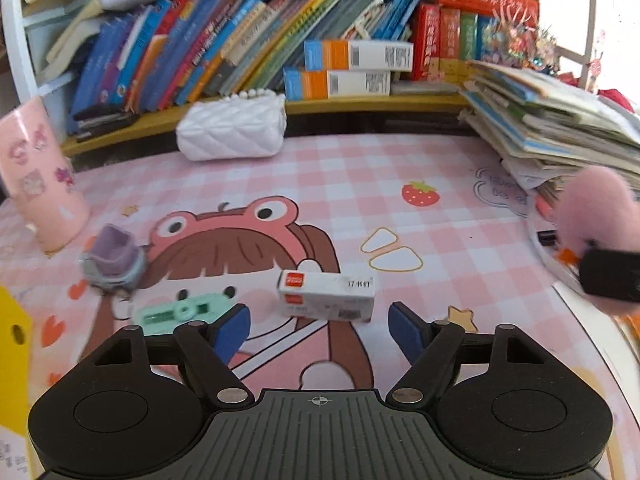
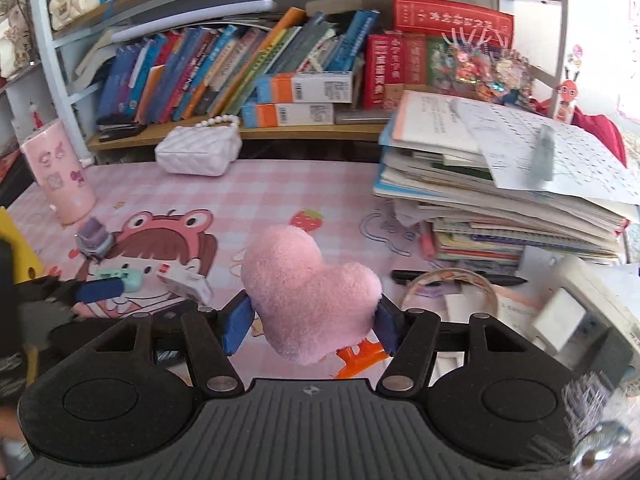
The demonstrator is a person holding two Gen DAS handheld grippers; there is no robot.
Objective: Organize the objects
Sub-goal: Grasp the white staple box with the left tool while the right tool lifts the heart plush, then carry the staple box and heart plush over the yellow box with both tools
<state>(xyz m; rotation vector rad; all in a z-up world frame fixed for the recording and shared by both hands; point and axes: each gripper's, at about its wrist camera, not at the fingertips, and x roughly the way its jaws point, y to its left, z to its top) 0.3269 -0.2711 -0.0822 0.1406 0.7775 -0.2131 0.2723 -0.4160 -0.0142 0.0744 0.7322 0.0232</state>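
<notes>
My right gripper [image 2: 314,326] is shut on a pink plush heart [image 2: 308,292] and holds it above the pink checked desk mat [image 2: 280,184]; the heart also shows at the right edge of the left wrist view [image 1: 592,208]. My left gripper [image 1: 320,328] is open and empty, its blue pads on either side of and just short of a small white staple box [image 1: 326,296]. A mint green stapler [image 1: 176,312] lies left of the box. A purple cup-like piece [image 1: 114,258] sits further left. The box [image 2: 186,280] and the stapler [image 2: 120,278] also show in the right wrist view.
A pink tumbler [image 1: 36,184] stands at the left. A white quilted purse [image 1: 232,128] sits at the back under the bookshelf [image 1: 360,102]. A tall pile of books and papers [image 2: 500,188] fills the right side. A clear tape ring [image 2: 452,288], a pen and an orange clip [image 2: 360,356] lie near it.
</notes>
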